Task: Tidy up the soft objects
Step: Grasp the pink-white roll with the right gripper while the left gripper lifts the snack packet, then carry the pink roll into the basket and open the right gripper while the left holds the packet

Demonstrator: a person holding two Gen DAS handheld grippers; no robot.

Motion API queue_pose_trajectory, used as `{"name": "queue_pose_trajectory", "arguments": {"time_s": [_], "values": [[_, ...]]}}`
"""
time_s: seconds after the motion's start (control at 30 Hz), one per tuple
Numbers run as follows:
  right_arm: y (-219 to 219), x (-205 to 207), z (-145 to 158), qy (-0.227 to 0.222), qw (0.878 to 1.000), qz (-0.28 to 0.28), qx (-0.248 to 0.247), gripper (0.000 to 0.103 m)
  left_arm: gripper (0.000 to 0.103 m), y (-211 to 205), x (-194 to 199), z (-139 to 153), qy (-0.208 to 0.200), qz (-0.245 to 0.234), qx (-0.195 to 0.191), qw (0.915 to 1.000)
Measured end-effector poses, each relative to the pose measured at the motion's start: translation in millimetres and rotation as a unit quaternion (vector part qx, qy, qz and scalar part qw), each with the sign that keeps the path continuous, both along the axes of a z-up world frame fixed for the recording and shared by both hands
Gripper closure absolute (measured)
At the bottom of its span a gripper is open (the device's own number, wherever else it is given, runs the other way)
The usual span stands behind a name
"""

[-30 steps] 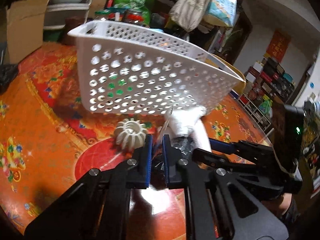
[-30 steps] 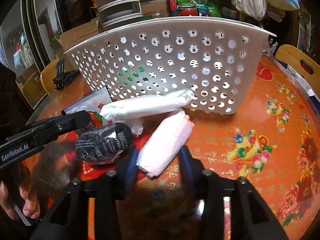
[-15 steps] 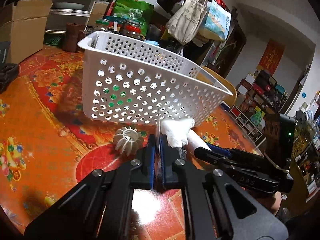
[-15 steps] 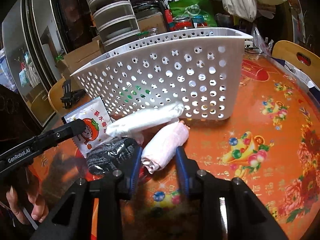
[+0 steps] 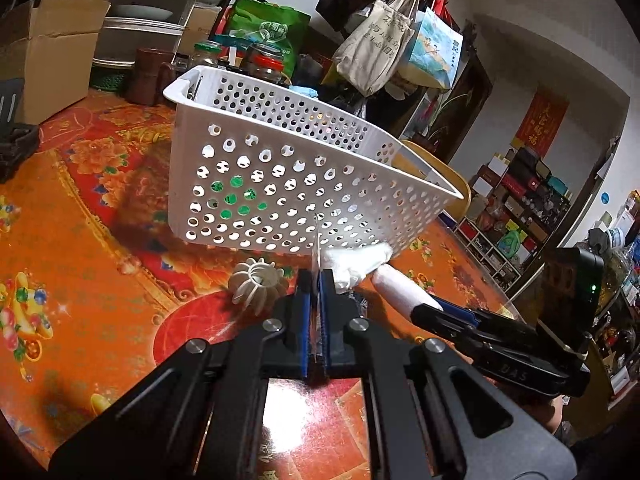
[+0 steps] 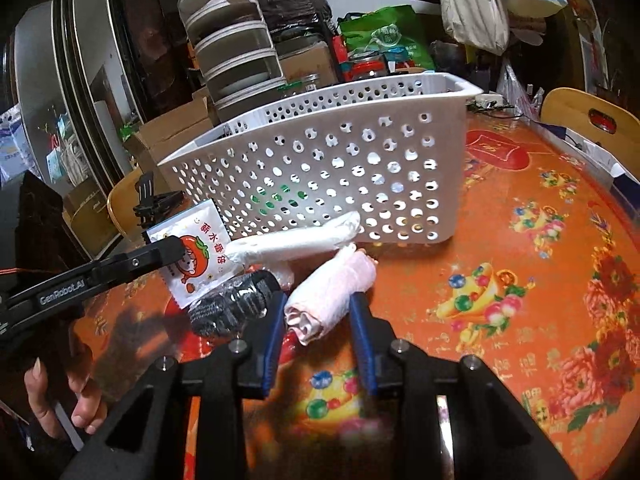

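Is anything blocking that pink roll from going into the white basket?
Only the basket's own near wall: the pink roll, between the right gripper's fingers, must be lifted over its rim. The white bundle lies beside it.

Through the holes of the white basket (image 5: 304, 184) I could make out only green patches, not what they belonged to. The left tool (image 5: 316, 300) hid most of the flat packet (image 6: 196, 252) from its own camera. The pink roll (image 6: 332, 296) reached behind my right tool (image 6: 316, 320), its near end blurred.
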State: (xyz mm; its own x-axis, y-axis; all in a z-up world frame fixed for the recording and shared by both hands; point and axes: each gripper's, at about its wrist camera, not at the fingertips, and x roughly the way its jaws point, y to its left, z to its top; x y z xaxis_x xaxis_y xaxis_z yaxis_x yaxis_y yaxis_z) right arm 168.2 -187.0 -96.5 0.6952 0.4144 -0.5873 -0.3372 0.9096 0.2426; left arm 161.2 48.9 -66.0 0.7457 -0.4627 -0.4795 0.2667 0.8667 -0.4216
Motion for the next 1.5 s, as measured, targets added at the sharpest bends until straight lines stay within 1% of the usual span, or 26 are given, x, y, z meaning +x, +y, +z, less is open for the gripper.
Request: {"name": "queue_pose_trajectory", "arguments": {"time_s": [0.23,0.37,0.63,0.7,0.87,0.97,1.07,1.23,1.4,1.5], "values": [[-14,-16,9,-0.014,1.000,-0.008,-0.001,0.072,0.099,1,-6,4,-0.015,0.006,-0.003,0.9999],[-19,-26,21,-0.030,0.999,-0.009,-0.010,0.072,0.099,-1,-14,12,-0.030,0.008,0.009,0.9995],[-24,-37,55,-0.059,0.998,0.009,-0.015,0.072,0.099,2,-37,56,-0.067,0.015,0.020,0.9975],[-25,-38,69,-0.070,0.997,0.018,-0.018,0.072,0.099,2,-41,68,-0.075,0.020,0.027,0.9966],[-22,-36,99,-0.090,0.995,0.032,-0.028,0.072,0.099,1,-43,98,-0.091,0.022,0.030,0.9952],[-19,-31,112,-0.095,0.994,0.039,-0.038,0.072,0.099,-3,-39,113,-0.094,0.023,0.039,0.9946],[-14,-23,124,-0.099,0.993,0.046,-0.050,0.072,0.099,-6,-31,125,-0.088,0.019,0.039,0.9952],[-8,-2,139,-0.094,0.993,0.053,-0.054,0.072,0.099,-14,-10,146,-0.087,0.010,0.042,0.9953],[-6,37,147,-0.064,0.995,0.060,-0.045,0.072,0.099,-25,18,159,-0.078,0.008,0.054,0.9954],[-3,55,146,-0.051,0.996,0.058,-0.053,0.072,0.099,-28,36,160,-0.064,0.008,0.058,0.9963]]}}
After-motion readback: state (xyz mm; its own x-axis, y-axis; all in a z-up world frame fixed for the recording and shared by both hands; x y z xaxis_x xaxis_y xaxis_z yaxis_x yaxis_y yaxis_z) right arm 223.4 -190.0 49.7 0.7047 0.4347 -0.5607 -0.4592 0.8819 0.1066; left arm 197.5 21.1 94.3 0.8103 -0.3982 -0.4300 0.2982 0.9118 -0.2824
